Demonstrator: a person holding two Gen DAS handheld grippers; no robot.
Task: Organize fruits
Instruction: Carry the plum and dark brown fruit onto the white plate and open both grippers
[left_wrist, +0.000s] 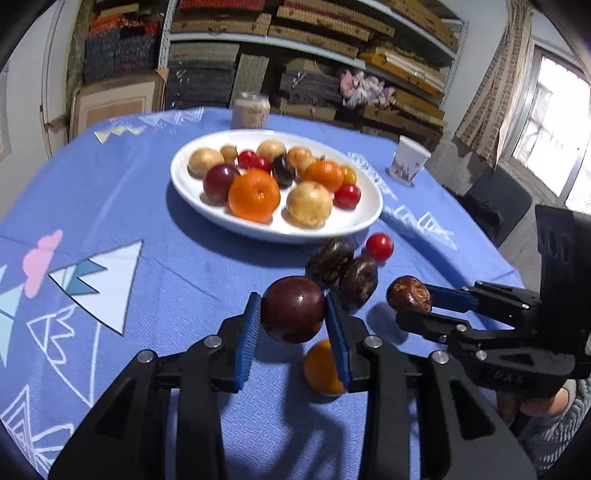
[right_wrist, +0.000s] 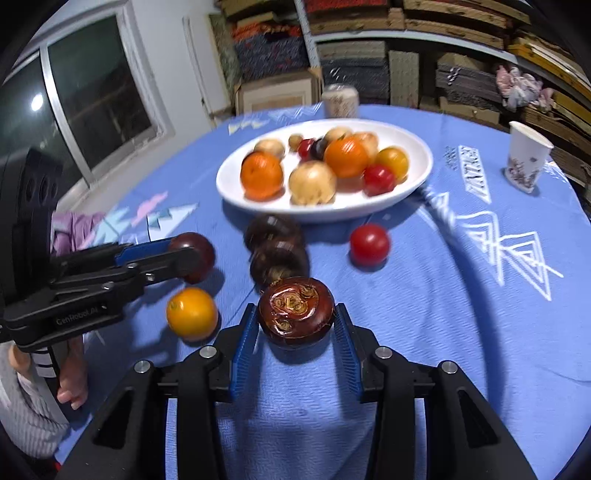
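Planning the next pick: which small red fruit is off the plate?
The cherry tomato lying alone on the blue cloth, just in front of the white plate; the other red ones sit on the plate.

"GenRobot.AI" reads in pale letters along the left gripper (right_wrist: 186, 258) body; the tablecloth (right_wrist: 476, 181) lettering is unreadable.

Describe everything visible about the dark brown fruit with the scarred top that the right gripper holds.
The dark brown fruit is squat and round, glossy, with a flattened top bearing tan, curled scars. It sits upright between the blue ribbed pads of the right gripper, which press on its two sides. It casts a shadow on the blue tablecloth below; whether it touches the cloth cannot be told. Two similar dark fruits lie just beyond it, before the white plate.
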